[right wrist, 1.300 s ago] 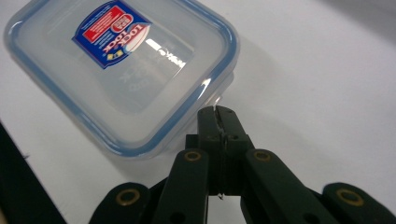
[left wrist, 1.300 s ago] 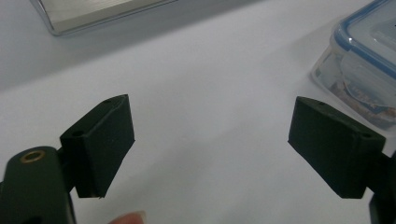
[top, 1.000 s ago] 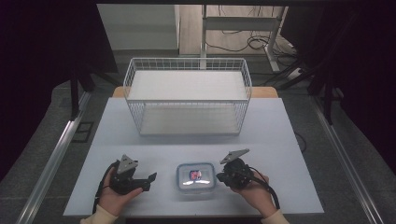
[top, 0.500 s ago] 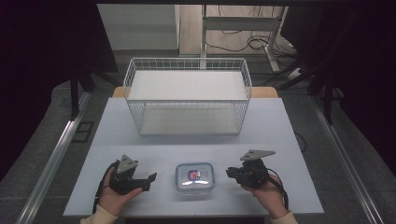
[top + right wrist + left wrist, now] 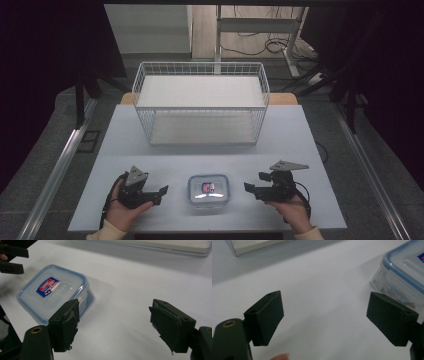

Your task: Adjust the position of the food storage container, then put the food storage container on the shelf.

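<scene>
Two grippers flank a lidded plastic container [image 5: 208, 188] on the near part of the white table [image 5: 300, 135]. Compared with a second ago, the right gripper [image 5: 252, 188] sits farther from the container; it was close against the container's right side then, and a clear strip of table now separates them. Most of that shift happened by half a second ago, with little change since. The left gripper [image 5: 161, 192], the container and the wire basket [image 5: 200, 102] lie where they were.

Right hand [image 5: 290, 207] comes in from the bottom edge, palm around the gripper body, jaws pointing left toward the container, grey plate on top. In the right gripper view its jaws stand wide apart with nothing between them [image 5: 113, 322]; the container [image 5: 52, 293] lies ahead and to the left, blue-rimmed lid with a red and blue label.

Left hand [image 5: 125, 207] likewise low, gripper pointing right at the container, tips just short of it. In the left gripper view the jaws are spread and empty [image 5: 324, 317], bare table between them, the container's corner [image 5: 402, 272] just beyond the right jaw.

Basket stands well behind, at the table's far side.
</scene>
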